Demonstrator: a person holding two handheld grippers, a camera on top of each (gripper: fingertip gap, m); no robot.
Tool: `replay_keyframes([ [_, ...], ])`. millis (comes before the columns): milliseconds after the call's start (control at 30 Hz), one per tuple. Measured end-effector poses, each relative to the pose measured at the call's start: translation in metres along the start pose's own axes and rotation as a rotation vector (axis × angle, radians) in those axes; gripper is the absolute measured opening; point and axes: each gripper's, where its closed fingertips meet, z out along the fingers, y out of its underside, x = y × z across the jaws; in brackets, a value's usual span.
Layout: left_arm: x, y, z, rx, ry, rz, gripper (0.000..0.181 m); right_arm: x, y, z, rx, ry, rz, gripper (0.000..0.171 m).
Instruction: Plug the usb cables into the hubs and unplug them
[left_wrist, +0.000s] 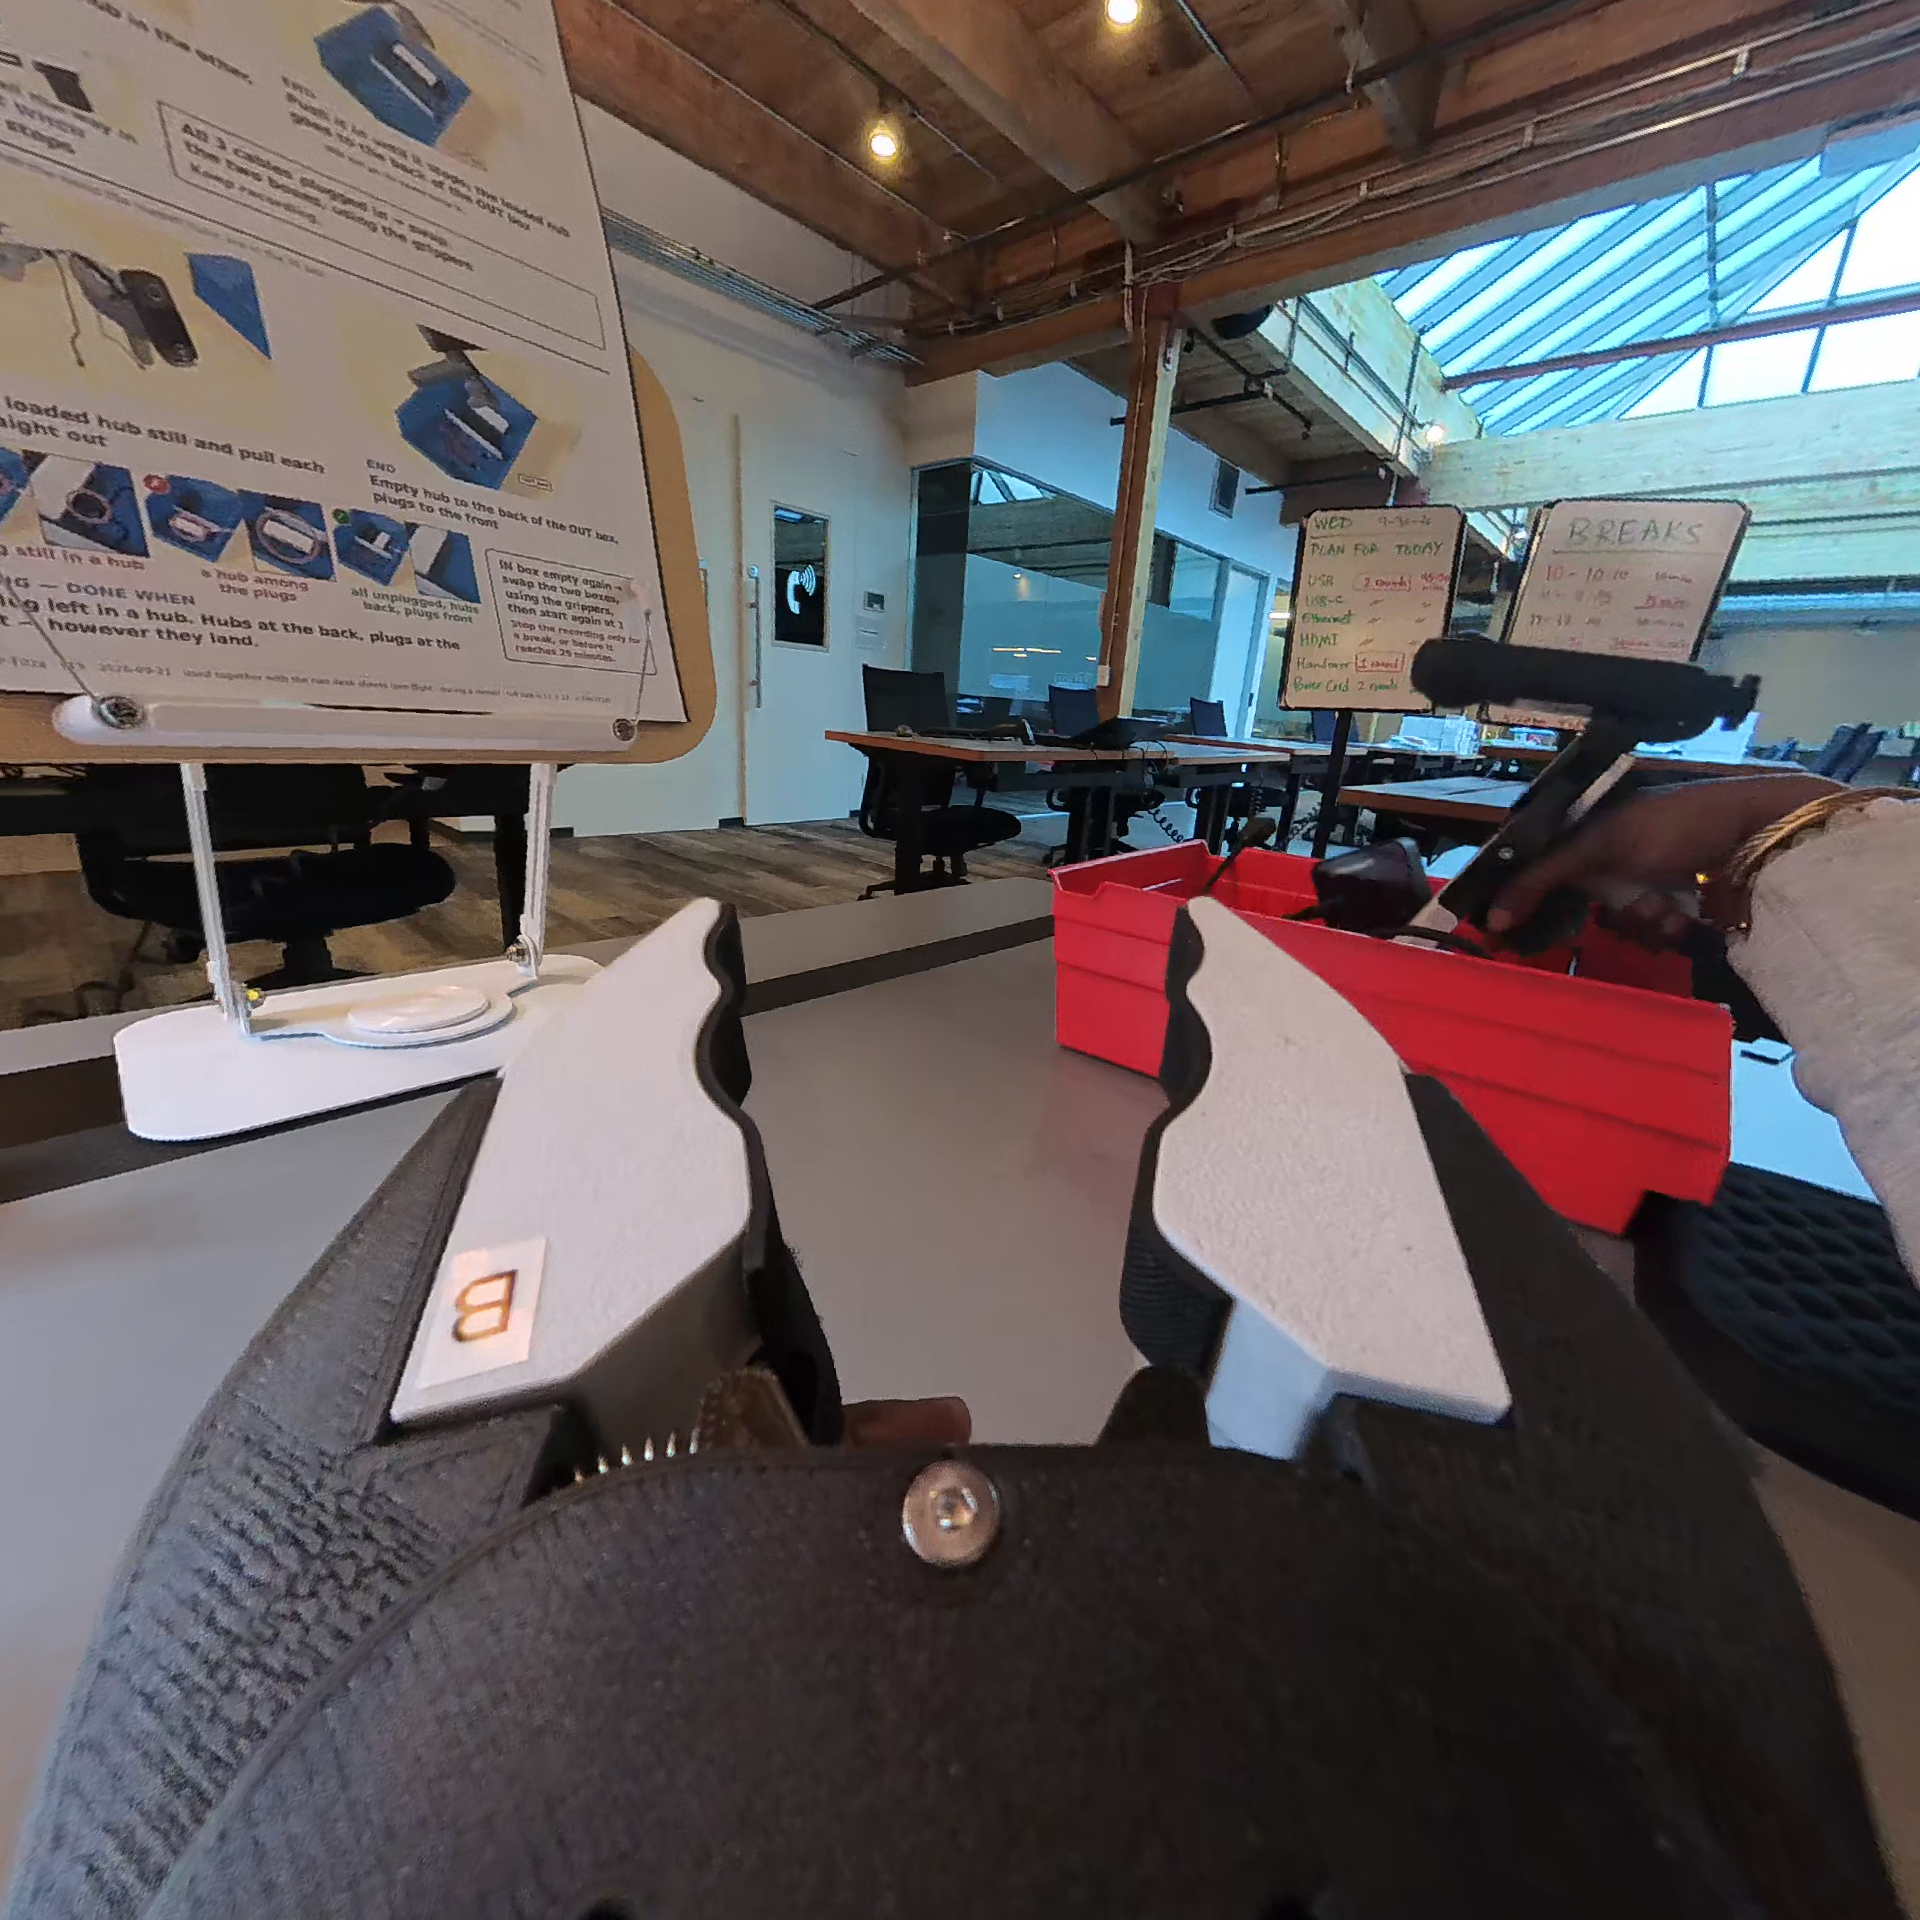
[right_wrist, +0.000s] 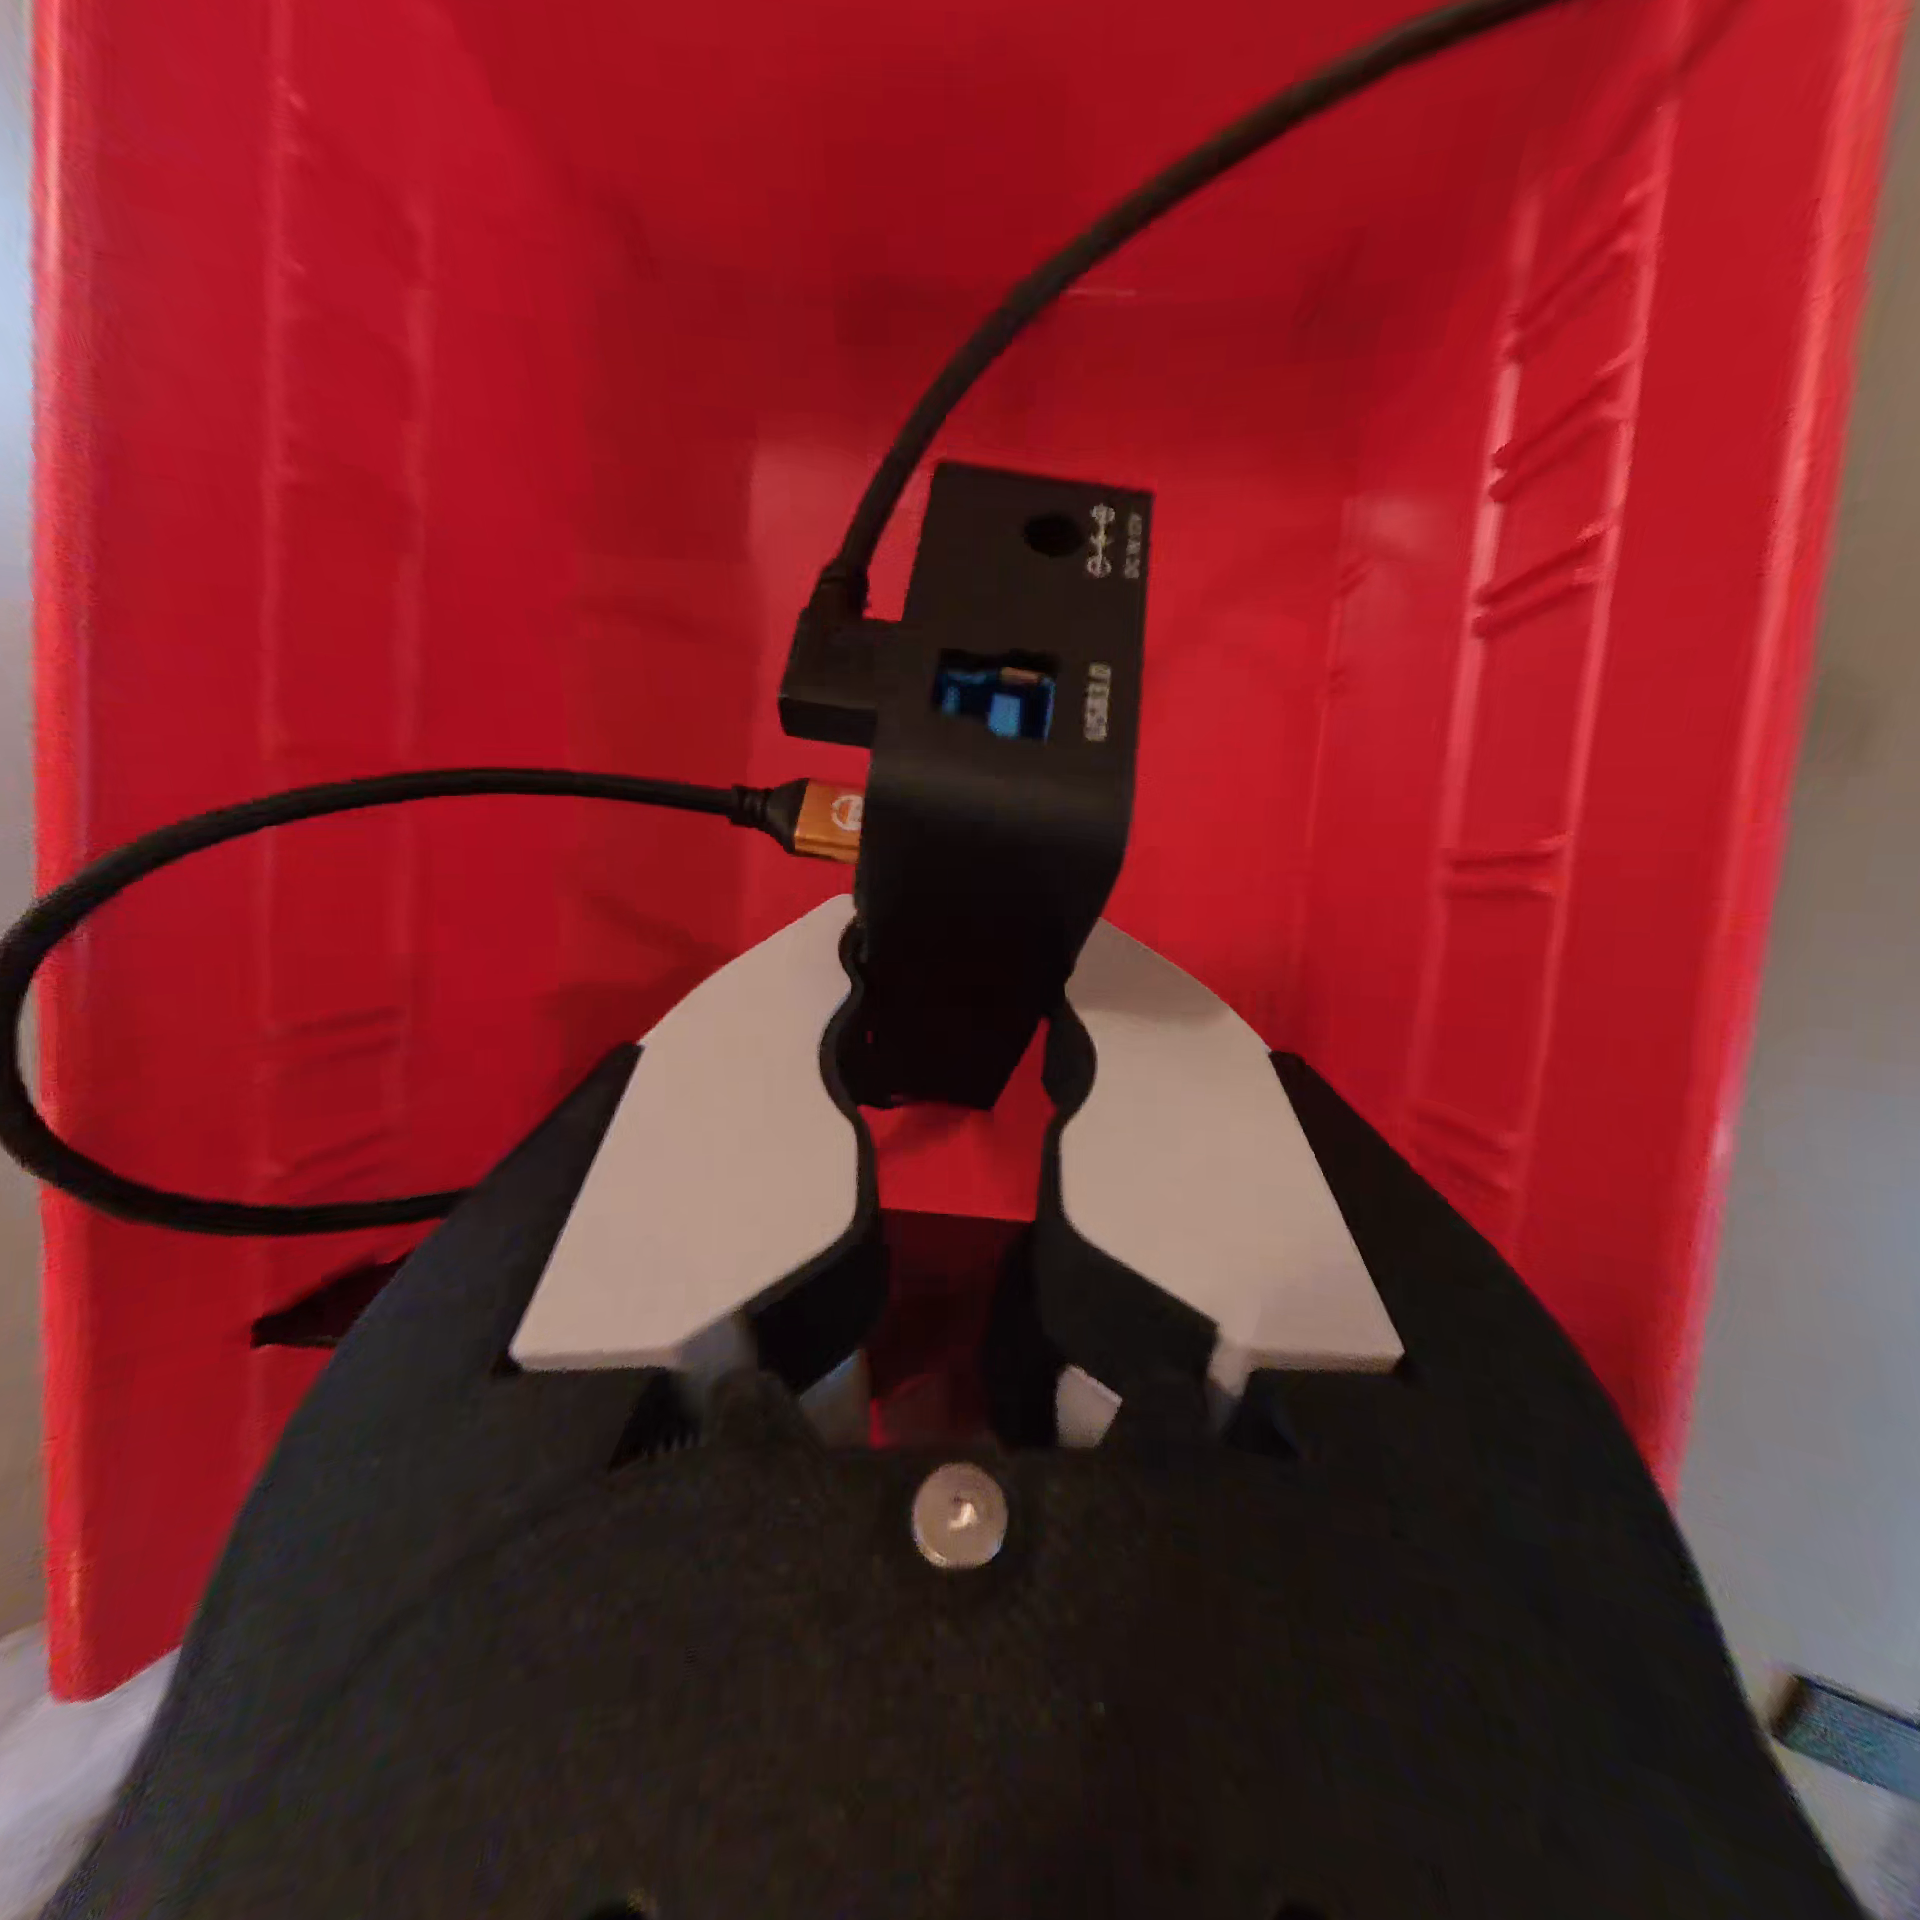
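Observation:
My right gripper (right_wrist: 961, 961) is shut on a black USB hub (right_wrist: 1013, 727) and holds it above the inside of a red bin (right_wrist: 416, 520). Two black cables are plugged into the hub's left side: one with a black angled plug (right_wrist: 831, 675), one with an orange metal plug (right_wrist: 821, 821). A blue port (right_wrist: 992, 696) on the hub's face is free. My left gripper (left_wrist: 951, 945) is open and empty above the grey table (left_wrist: 935, 1195), left of the red bin (left_wrist: 1403, 1029). The other gripper (left_wrist: 1538, 831), in a person's hand, reaches into the bin in the left wrist view.
An instruction sheet on a white stand (left_wrist: 343, 1018) stands at the table's left. A black mesh mat (left_wrist: 1797, 1268) lies right of the bin. Whiteboards (left_wrist: 1371, 613) and office desks (left_wrist: 1039, 748) are far behind. One gripper's finger ends stand about 40 centimeters off the other's.

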Motion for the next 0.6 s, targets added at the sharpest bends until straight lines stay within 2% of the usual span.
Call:
replay_keyframes([
  [33,0.001,0.001,0.000,-0.003,0.006,0.001,0.078,-0.003,0.001,0.001,0.000,-0.031,0.020,0.031],
  [133,0.005,0.003,0.001,-0.010,0.023,0.001,0.078,-0.014,0.010,0.007,-0.053,-0.121,0.062,0.032],
  [367,0.010,0.008,0.002,-0.035,0.048,0.027,0.078,-0.018,0.013,0.011,-0.122,-0.098,0.036,0.035],
  [400,0.011,0.009,0.002,-0.037,0.051,0.030,0.078,-0.019,0.011,0.010,-0.116,-0.104,0.035,0.041],
  [500,0.012,0.009,0.002,-0.040,0.058,0.039,0.078,-0.017,0.001,0.000,-0.061,-0.090,0.061,0.075],
  [600,0.012,0.009,0.002,-0.041,0.060,0.040,0.078,-0.011,-0.018,-0.019,0.074,-0.046,0.059,0.079],
])
